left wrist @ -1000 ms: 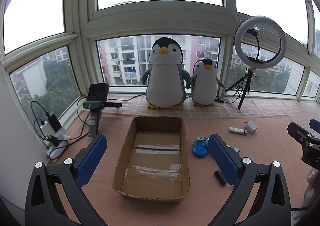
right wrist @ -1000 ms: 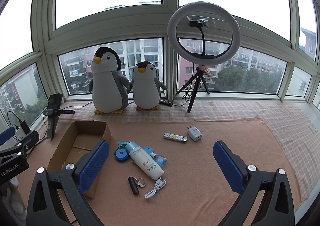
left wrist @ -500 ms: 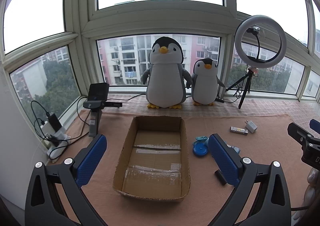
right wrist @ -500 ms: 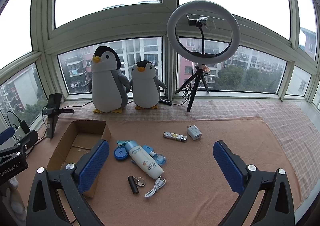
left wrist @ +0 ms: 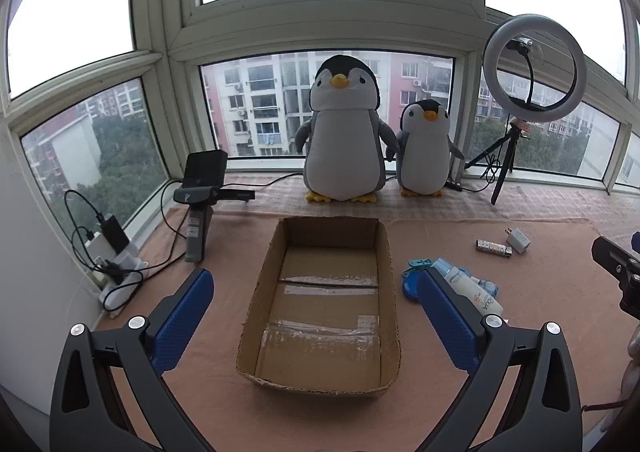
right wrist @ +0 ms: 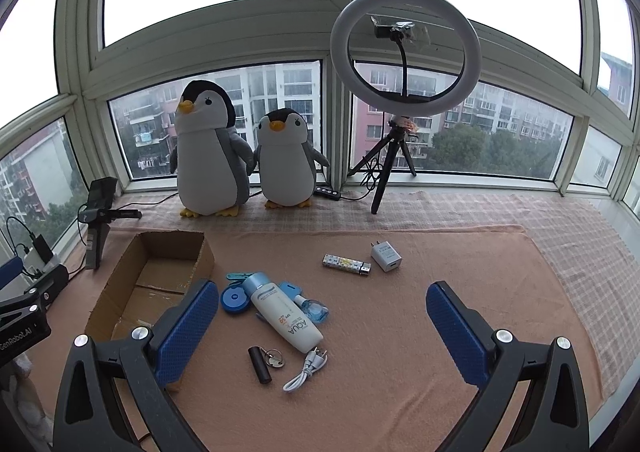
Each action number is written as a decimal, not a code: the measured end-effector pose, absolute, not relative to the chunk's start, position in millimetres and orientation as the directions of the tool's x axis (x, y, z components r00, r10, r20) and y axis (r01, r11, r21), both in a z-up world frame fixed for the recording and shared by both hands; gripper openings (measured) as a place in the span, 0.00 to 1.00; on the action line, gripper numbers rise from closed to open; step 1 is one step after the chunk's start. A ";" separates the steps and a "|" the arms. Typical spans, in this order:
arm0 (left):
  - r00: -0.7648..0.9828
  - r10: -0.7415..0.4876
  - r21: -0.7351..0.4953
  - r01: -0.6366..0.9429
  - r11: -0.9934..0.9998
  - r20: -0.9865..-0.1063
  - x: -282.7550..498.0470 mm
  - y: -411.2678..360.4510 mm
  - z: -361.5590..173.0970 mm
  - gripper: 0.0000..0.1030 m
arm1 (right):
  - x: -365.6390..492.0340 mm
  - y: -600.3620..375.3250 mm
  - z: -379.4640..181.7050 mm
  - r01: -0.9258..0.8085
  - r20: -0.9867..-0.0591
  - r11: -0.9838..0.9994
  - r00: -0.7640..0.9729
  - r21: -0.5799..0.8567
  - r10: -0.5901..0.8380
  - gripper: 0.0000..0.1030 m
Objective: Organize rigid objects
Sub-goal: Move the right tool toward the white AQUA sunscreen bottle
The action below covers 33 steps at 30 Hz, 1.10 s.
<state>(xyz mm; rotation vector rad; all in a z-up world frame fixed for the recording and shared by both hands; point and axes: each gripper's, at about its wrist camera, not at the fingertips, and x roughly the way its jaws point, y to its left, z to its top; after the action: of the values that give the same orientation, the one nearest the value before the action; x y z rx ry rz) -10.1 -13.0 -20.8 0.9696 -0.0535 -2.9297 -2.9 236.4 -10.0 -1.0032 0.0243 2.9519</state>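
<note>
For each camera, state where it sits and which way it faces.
Left wrist: on the left gripper, open, looking forward over the empty cardboard box toward the penguins at the window; the right gripper's tip shows at its right edge.
Right wrist: on the right gripper, open, facing the sunscreen tube and small items on the mat; the left gripper shows at its left edge.
Shared: box, tube, both penguins, ring light.

The cardboard box (left wrist: 320, 304) stands open-topped with its inside bare — free entry from above; just right of it, a tube-and-trinket cluster (right wrist: 280, 312) crowds the mat (right wrist: 420, 332).
</note>
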 end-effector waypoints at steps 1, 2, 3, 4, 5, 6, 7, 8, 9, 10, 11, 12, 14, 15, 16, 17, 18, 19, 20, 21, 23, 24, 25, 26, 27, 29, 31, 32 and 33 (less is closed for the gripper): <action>-0.798 -0.067 0.052 0.045 -0.998 -0.599 -10.6 -14.7 -22.5 0.99 | -3.3 236.5 -10.6 -0.028 -0.611 -1.000 -0.792 0.006 0.018 1.00; -0.795 -0.072 0.054 0.049 -0.997 -0.603 -11.6 -16.1 -24.4 0.99 | -3.9 236.2 -11.4 -0.029 -0.612 -1.000 -0.790 0.004 0.021 1.00; -0.791 -0.077 0.056 0.054 -0.997 -0.607 -12.6 -17.6 -26.9 0.99 | -4.6 236.2 -12.2 -0.030 -0.614 -1.000 -0.789 0.002 0.023 1.00; -0.787 -0.083 0.060 0.058 -0.996 -0.611 -13.6 -19.4 -29.1 0.99 | -5.4 236.2 -13.1 -0.031 -0.617 -1.000 -0.787 0.000 0.024 1.00; -0.783 -0.089 0.064 0.063 -0.996 -0.615 -14.7 -21.4 -31.5 0.99 | -6.4 236.5 -14.2 -0.031 -0.620 -1.000 -0.784 -0.002 0.025 1.00; -0.778 -0.095 0.068 0.067 -0.995 -0.620 -16.1 -23.5 -34.3 0.99 | -6.8 236.8 -15.3 -0.032 -0.623 -0.999 -0.782 -0.003 0.027 1.00; -0.773 -0.102 0.074 0.072 -0.995 -0.626 -17.0 -25.8 -37.2 0.99 | -7.4 237.0 -16.4 -0.033 -0.626 -0.999 -0.780 -0.003 0.028 1.00; -0.767 -0.109 0.078 0.077 -0.994 -0.632 -18.3 -27.9 -40.1 0.99 | -8.0 237.3 -17.7 -0.033 -0.628 -0.999 -0.778 -0.004 0.028 1.00; -0.761 -0.116 0.083 0.082 -0.993 -0.638 -19.8 -30.2 -43.0 0.99 | -8.6 237.5 -18.7 -0.034 -0.630 -0.999 -0.776 -0.004 0.029 1.00; -0.755 -0.124 0.088 0.088 -0.992 -0.644 -20.8 -32.4 -45.8 0.98 | -9.3 237.5 -19.9 -0.034 -0.632 -0.999 -0.775 -0.006 0.030 1.00; -0.750 -0.131 0.093 0.093 -0.991 -0.649 -22.1 -34.5 -48.7 0.99 | -9.8 237.8 -21.2 -0.034 -0.634 -0.999 -0.773 -0.007 0.031 1.00; -0.743 -0.137 0.098 0.097 -0.990 -0.655 -23.7 -37.0 -51.9 0.98 | -10.5 238.0 -22.3 -0.034 -0.636 -0.999 -0.771 -0.007 0.031 1.00; -0.728 -0.148 0.101 0.108 -0.989 -0.669 -26.9 -42.3 -58.5 0.99 | -12.2 238.0 -25.0 -0.034 -0.641 -0.999 -0.767 -0.009 0.032 1.00; -0.721 -0.153 0.104 0.113 -0.988 -0.676 -28.5 -44.7 -61.7 0.99 | -13.1 238.4 -26.7 -0.035 -0.643 -0.999 -0.765 -0.011 0.034 1.00; -0.714 -0.160 0.108 0.118 -0.987 -0.682 -30.1 -47.3 -65.1 0.99 | -14.4 239.2 -28.7 -0.036 -0.647 -0.999 -0.762 -0.011 0.035 1.00; -0.707 -0.166 0.111 0.123 -0.986 -0.687 -31.8 -50.1 -68.6 0.98 | -15.5 240.0 -30.7 -0.037 -0.651 -0.999 -0.758 -0.012 0.036 1.00; -0.699 -0.172 0.114 0.129 -0.985 -0.694 -33.7 -52.7 -72.0 0.98 | -16.9 240.9 -33.0 -0.040 -0.656 -0.999 -0.754 -0.011 0.037 1.00; -0.692 -0.178 0.117 0.135 -0.984 -0.700 -36.0 -55.7 -75.9 0.99 | -18.3 241.6 -35.6 -0.041 -0.662 -0.999 -0.749 -0.011 0.038 1.00; -0.684 -0.181 0.116 0.141 -0.983 -0.707 -38.5 -58.9 -79.7 0.99 | -20.3 242.5 -38.4 -0.040 -0.667 -0.999 -0.744 -0.010 0.037 1.00; -0.675 -0.184 0.114 0.147 -0.983 -0.714 -41.4 -62.5 -83.9 0.99 | -22.0 243.5 -41.3 -0.040 -0.674 -0.999 -0.738 -0.008 0.035 1.00; -0.653 -0.193 0.118 0.158 -0.980 -0.732 -48.6 -69.2 -93.1 0.98 | -24.0 245.4 -46.9 -0.040 -0.684 -0.999 -0.729 -0.005 0.033 1.00; -0.644 -0.200 0.123 0.164 -0.979 -0.738 -52.2 -72.2 -97.8 0.98 | -24.7 246.0 -49.5 -0.040 -0.689 -0.999 -0.724 -0.006 0.033 1.00; -0.633 -0.209 0.131 0.169 -0.977 -0.745 -55.7 -74.8 -102.8 0.98 | -25.9 246.5 -51.7 -0.040 -0.692 -0.999 -0.721 -0.007 0.034 1.00; -0.622 -0.214 0.135 0.172 -0.976 -0.753 -59.5 -77.2 -107.9 0.98 | -27.3 247.3 -53.5 -0.042 -0.696 -0.999 -0.717 -0.010 0.037 1.00; -0.611 -0.216 0.137 0.174 -0.975 -0.762 -63.0 -79.6 -112.8 0.98 | -28.5 247.7 -55.0 -0.043 -0.699 -0.999 -0.714 -0.013 0.039 1.00; -0.590 -0.213 0.133 0.175 -0.975 -0.779 -69.6 -83.6 -123.5 0.97 | -30.2 248.0 -58.1 -0.045 -0.704 -0.999 -0.709 -0.017 0.044 1.00; -0.568 -0.214 0.135 0.178 -0.975 -0.795 -75.2 -85.9 -134.0 0.95 | -32.3 248.0 -59.7 -0.047 -0.706 -0.999 -0.706 -0.025 0.051 1.00; -0.556 -0.216 0.139 0.178 -0.974 -0.803 -77.6 -86.6 -138.7 0.93 | -33.0 247.9 -59.8 -0.048 -0.706 -0.998 -0.706 -0.030 0.055 1.00; -0.547 -0.218 0.144 0.177 -0.974 -0.808 -79.4 -86.9 -142.9 0.93 | -33.6 247.7 -60.0 -0.048 -0.706 -0.998 -0.705 -0.035 0.059 1.00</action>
<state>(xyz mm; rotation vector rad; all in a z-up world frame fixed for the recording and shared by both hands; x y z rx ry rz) -79.4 -86.9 -142.9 1.3579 -0.0662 -2.5803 -33.6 247.7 -60.0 -1.1806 -0.0217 2.8485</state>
